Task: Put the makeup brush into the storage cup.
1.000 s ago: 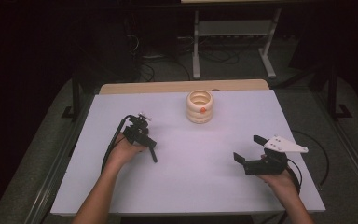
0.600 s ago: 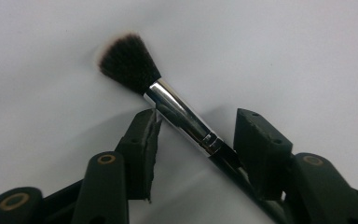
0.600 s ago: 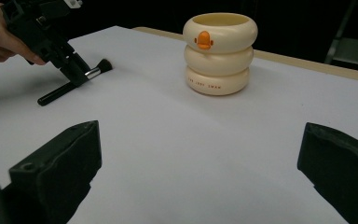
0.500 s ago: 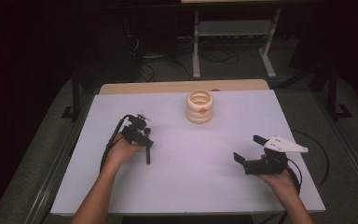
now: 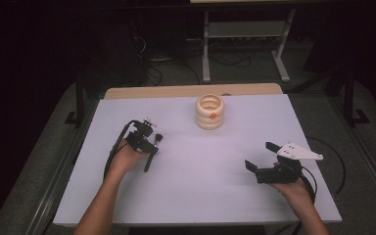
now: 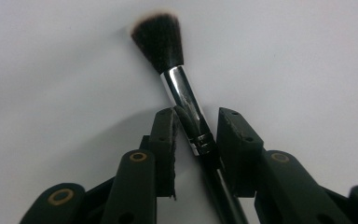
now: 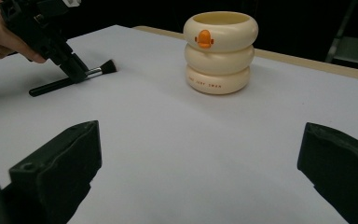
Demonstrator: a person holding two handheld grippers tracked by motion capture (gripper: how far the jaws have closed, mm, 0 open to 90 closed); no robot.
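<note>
A black makeup brush (image 5: 149, 160) with a silver ferrule lies on the white table at the left. My left gripper (image 5: 152, 147) points down over it. Its jaws have just been closing, and the ferrule (image 6: 179, 88) sits between the pads, which touch it on both sides. The bristles stick out beyond the jaw tips. A cream ringed cup (image 5: 210, 112) with an orange duck mark stands upright at the far middle. My right gripper (image 5: 260, 155) rests near the front right, open with nothing between its jaws, facing the cup (image 7: 219, 51) and the brush (image 7: 60, 84).
The white table top (image 5: 200, 191) has a wooden strip (image 5: 191, 91) along its far edge. A metal stand (image 5: 245, 34) and cables sit on the dark floor behind. Black cables trail from both grippers.
The left gripper's jaws have narrowed around the brush, and the brush handle has swung a little to the left. Both hands stay where they were.
</note>
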